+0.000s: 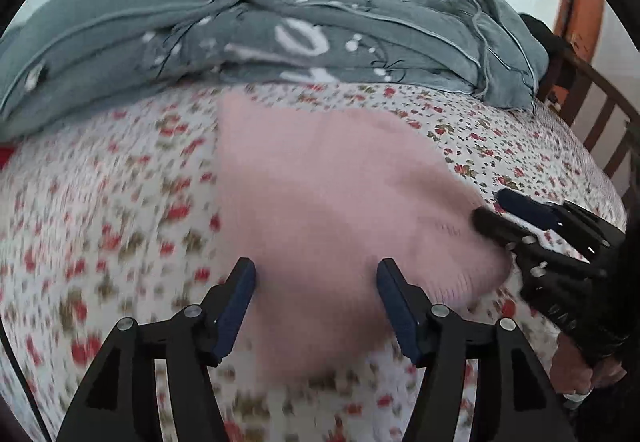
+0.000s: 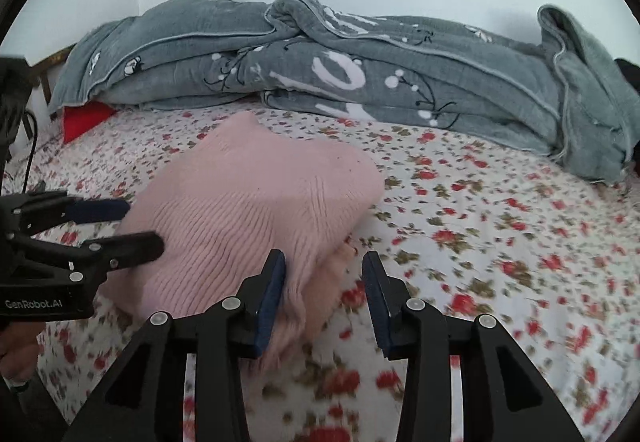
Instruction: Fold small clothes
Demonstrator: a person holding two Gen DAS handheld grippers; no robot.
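Both grippers spread wide, gripping nothing: left gripper (image 1: 316, 278) at the near edge of the pink knit sweater (image 2: 256, 202), right gripper (image 2: 325, 270) at its near-right corner. Sweater lies folded in layers mid-bed on the floral sheet (image 2: 480, 226), apparently set for another fold. Long axis runs near-to-far toward the grey quilt (image 2: 320, 70); ribbing follows.

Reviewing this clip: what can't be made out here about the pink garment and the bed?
- Pink knit garment: type unclear; folded, underside hidden in both views.
- Left wrist view: garment and floral sheet motion-blurred.
- Red item: mostly under grey quilt.
- Dark object: cut off by the edge, right wrist view.
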